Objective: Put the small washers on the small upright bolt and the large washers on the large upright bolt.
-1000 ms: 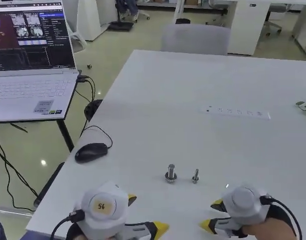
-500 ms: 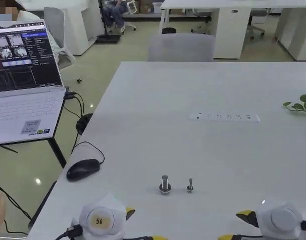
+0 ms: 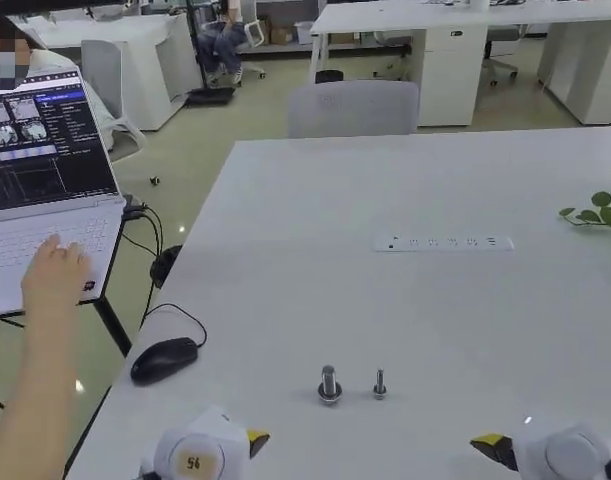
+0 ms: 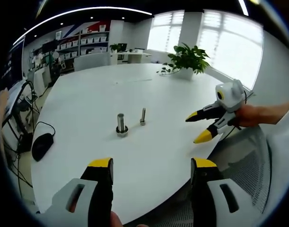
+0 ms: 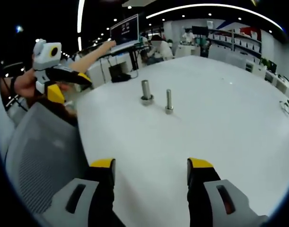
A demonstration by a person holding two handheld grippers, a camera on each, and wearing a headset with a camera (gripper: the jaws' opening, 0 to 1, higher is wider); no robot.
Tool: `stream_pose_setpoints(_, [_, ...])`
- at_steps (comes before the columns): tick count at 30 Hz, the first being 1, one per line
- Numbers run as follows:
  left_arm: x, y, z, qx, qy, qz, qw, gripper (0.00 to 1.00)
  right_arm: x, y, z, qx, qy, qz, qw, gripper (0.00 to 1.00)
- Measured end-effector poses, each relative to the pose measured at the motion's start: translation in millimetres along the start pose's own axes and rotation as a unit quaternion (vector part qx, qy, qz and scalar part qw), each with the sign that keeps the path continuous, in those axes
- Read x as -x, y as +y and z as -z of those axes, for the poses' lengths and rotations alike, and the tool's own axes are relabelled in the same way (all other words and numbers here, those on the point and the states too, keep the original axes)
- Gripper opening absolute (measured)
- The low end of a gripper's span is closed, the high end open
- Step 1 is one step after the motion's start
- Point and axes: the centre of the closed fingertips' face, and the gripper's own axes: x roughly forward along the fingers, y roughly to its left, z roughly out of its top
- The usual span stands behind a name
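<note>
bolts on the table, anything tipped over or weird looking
Nothing stands out. The large bolt and the small bolt both stand upright, side by side and apart, on the white table. The left gripper and right gripper are short of them, jaws open and empty.

Head view high over the table (image 3: pixel 435 180); gripper views low at its edge, both facing the large bolt (image 5: pixel 146 92)

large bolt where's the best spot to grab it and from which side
Grip the large bolt by its upper shank, above the wider collar at its base. It stands upright, so come in level from the person's side or the left; the small bolt stands close on its right and would likely crowd the jaws.
</note>
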Motion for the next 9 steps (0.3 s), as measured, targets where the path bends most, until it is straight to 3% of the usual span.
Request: stream_pose_setpoints(9, [2.9, 4.4, -1.1, 0.008, -0.004, -0.008, 0.9999, 0.65, -1.5, 3.8, -4.6, 0.003, -0.01, -0.002, 0.9999, 0.62])
